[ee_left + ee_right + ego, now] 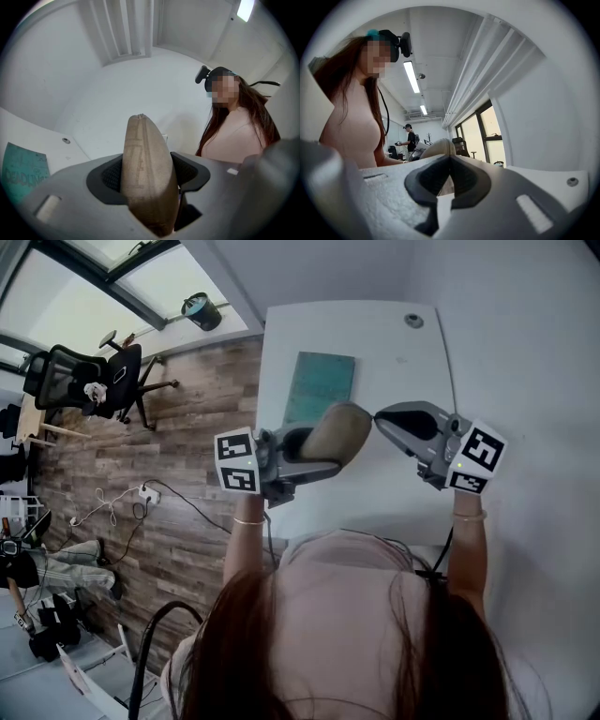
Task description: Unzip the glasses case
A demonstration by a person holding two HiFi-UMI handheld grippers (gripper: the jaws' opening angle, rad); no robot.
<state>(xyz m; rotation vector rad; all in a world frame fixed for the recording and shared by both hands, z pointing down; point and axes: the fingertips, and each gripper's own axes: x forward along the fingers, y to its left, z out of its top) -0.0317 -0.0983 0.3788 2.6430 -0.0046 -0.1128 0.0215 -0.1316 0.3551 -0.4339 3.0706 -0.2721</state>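
Observation:
A tan fabric glasses case point(336, 432) is held up above the white table, and my left gripper point(319, 448) is shut on its left part. In the left gripper view the case point(147, 173) stands on edge between the two dark pads, its seam facing the camera. My right gripper point(378, 418) comes in from the right, jaws shut, with its tips at the case's right end. In the right gripper view the pads point(461, 180) meet with no gap and the case point(437, 147) shows just beyond them. No zip pull shows between them.
A white table point(394, 343) lies below the grippers, with a teal booklet point(321, 385) on it and a round grommet point(413, 321) at the far end. A white wall runs along the right. Wooden floor and an office chair point(94, 381) lie to the left.

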